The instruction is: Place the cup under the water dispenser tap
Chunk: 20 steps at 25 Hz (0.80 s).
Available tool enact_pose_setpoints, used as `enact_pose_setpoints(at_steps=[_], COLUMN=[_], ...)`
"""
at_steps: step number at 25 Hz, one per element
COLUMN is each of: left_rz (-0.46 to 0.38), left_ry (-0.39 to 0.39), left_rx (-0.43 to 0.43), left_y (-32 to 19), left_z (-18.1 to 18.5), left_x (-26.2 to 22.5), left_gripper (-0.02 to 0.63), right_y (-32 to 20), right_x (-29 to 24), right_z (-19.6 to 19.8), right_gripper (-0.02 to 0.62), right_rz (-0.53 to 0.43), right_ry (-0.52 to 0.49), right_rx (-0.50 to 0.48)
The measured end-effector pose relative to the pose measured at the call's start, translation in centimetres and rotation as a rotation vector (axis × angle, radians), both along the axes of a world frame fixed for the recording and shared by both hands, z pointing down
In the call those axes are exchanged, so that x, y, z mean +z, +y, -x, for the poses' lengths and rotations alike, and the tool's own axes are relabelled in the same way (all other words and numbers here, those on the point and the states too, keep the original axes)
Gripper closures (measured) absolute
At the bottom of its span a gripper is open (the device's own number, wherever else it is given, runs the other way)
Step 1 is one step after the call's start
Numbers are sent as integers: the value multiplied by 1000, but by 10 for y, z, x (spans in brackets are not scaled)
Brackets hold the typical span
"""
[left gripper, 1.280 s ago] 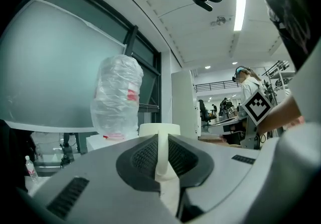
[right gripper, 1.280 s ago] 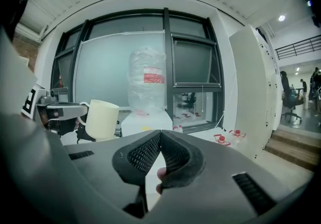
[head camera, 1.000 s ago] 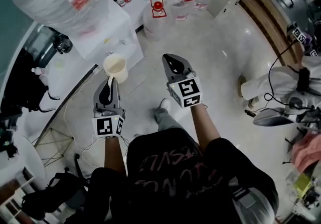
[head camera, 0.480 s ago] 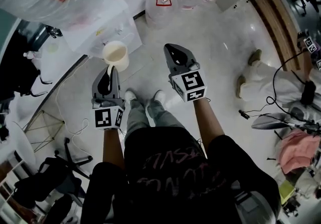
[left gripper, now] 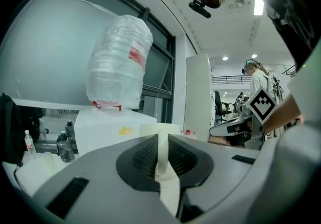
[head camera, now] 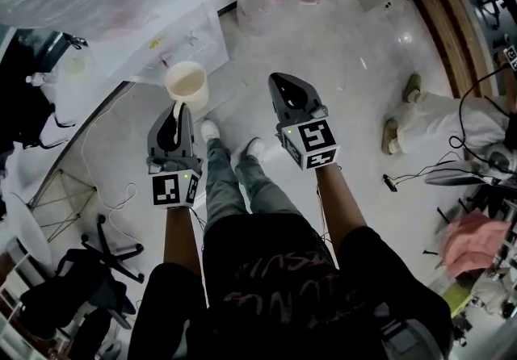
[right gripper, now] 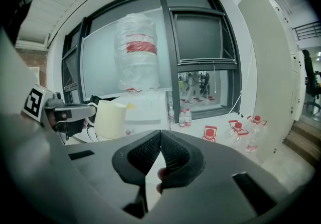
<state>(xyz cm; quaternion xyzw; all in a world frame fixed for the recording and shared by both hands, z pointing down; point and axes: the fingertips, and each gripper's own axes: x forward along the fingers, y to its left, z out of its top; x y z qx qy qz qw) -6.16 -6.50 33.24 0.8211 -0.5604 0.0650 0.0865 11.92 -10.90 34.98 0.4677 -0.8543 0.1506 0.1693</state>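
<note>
2 jaws of our left gripper (head camera: 178, 113) pinch the handle (left gripper: 161, 148) of the cream cup (head camera: 187, 85), which sits upright just beyond them. The water dispenser (head camera: 174, 37) lies farther off, up and left, nearest this hand; we cannot see its tap. Our right gripper (head camera: 279, 85) is pressed together and empty.

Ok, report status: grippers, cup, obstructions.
Left gripper shut on cup handle. Right gripper shut, empty. Cup upright beside dispenser. No obstruction seen.

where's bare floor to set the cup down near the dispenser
Bare floor lies between the dispenser, the jugs and the shoes at right. To the person's left it is crowded: a chair base, a dark bag.
</note>
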Motion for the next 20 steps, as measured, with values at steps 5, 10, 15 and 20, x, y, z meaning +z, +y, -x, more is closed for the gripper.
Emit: enact_pose_setpoints(at_steps=[5, 10, 15, 20], left_rz=[6, 22, 41, 44], left_ry=[25, 9, 21, 20], left_rx=[0, 23, 18, 17], left_y=[-8, -16, -25, -35], left_z=[1, -3, -2, 4], left_x=[24, 58, 97, 126], left_gripper=[561, 561, 561, 561], right_y=[1, -4, -9, -8], right_x=[26, 58, 92, 127], right_z=[3, 0, 7, 15], right_gripper=[580, 580, 580, 580], right_rz=[28, 45, 58, 104], right_ry=[-2, -9, -9, -8], right_rx=[1, 19, 18, 13])
